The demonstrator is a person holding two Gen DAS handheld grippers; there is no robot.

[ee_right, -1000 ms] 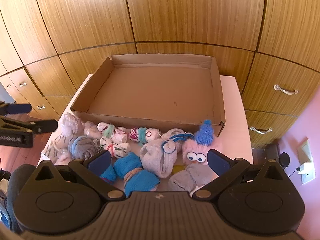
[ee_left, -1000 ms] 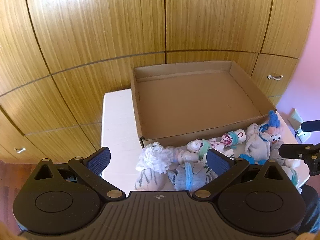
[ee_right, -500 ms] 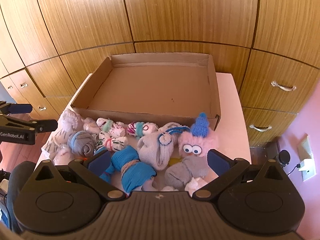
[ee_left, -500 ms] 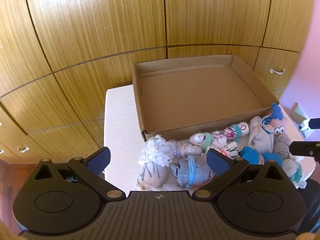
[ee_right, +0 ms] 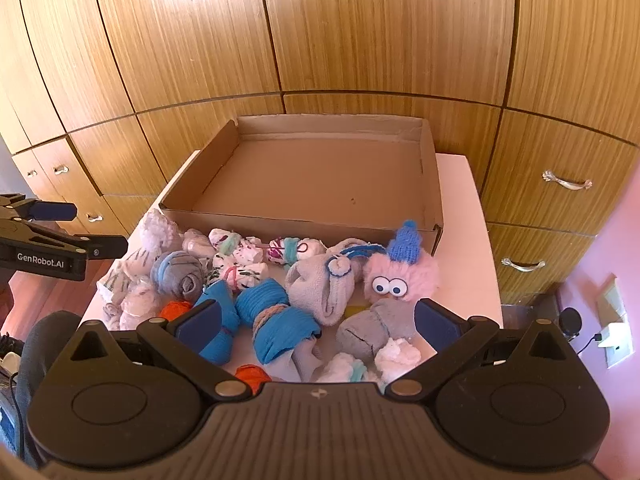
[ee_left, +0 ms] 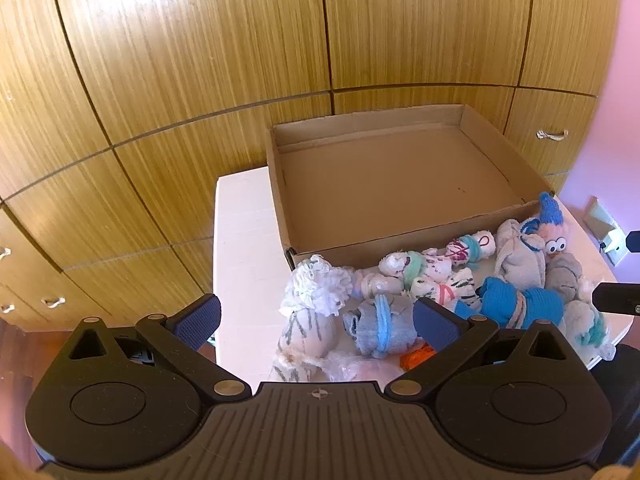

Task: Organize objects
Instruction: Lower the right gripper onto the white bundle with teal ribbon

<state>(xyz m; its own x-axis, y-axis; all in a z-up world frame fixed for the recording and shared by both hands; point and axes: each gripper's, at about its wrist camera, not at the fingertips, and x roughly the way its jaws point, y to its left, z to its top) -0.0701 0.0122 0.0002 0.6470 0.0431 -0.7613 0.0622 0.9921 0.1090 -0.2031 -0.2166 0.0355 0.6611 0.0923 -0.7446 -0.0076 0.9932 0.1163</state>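
Both claws hang above the near edge of a white table point(ee_left: 244, 240) with their jaws spread wide and nothing between them. The left gripper point(ee_left: 316, 322) sits over the left end of a heap of rolled socks, its right pad point(ee_left: 434, 322) showing in front of a grey roll with a blue band point(ee_left: 380, 330); whether it touches the roll cannot be told. The right gripper point(ee_right: 318, 322) is over the right part of the heap, its left pad point(ee_right: 200, 322) in front of a blue roll point(ee_right: 276, 320) and its right pad point(ee_right: 436, 324) beside a grey sock point(ee_right: 368, 328). Neither claw grips anything.

The socks lie in a loose row on the table, just in front of the near wall of a cardboard box point(ee_right: 304, 224), some touching that wall. Among them is a pink fuzzy toy with eyes and a blue knit hat point(ee_right: 400, 272). The box floor is bare. Wooden cabinets point(ee_right: 320, 40) stand behind the table
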